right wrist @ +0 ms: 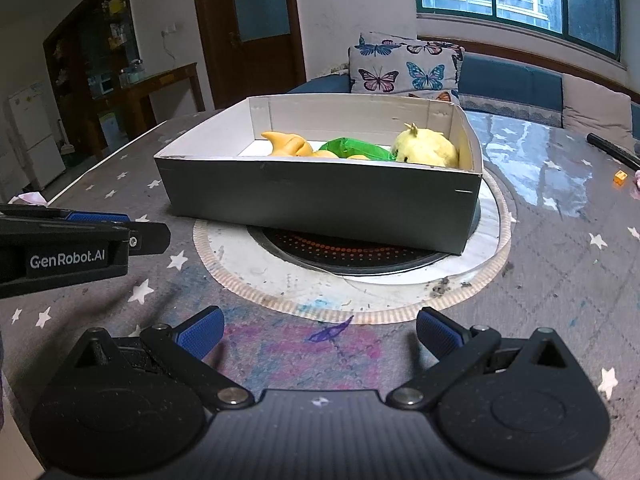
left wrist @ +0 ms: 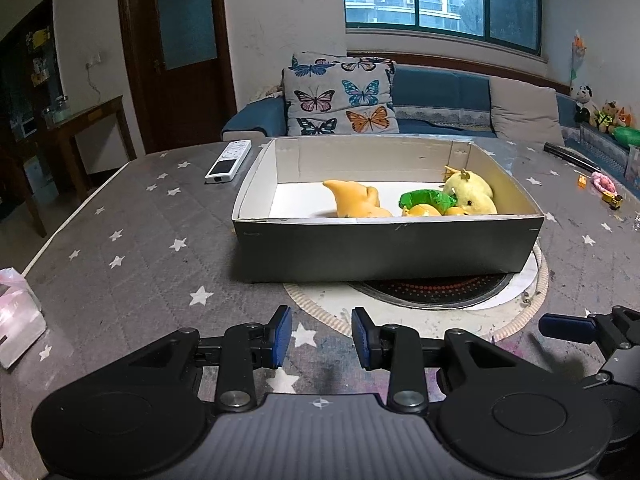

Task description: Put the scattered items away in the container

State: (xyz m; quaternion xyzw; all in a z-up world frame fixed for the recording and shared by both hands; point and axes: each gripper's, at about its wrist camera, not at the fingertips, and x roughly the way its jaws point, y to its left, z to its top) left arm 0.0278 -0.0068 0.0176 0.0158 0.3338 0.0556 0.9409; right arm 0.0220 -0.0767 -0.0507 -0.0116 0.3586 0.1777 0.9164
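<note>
With the yellow plush chick (left wrist: 470,194), orange toys (left wrist: 354,200) and green wrapper (left wrist: 426,199) already inside the cardboard box (left wrist: 384,248) mid-counter, my left tongs (left wrist: 321,338) and right tongs (right wrist: 320,334) both gape empty, so reaching carelessly past could shove it off the round hotplate (right wrist: 352,252).

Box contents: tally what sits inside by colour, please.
Orange toys: 1 large, plus small orange pieces half hidden by the box wall, count unclear
Green toy: 1
Yellow plush chick: 1
Total: at least 3
</note>
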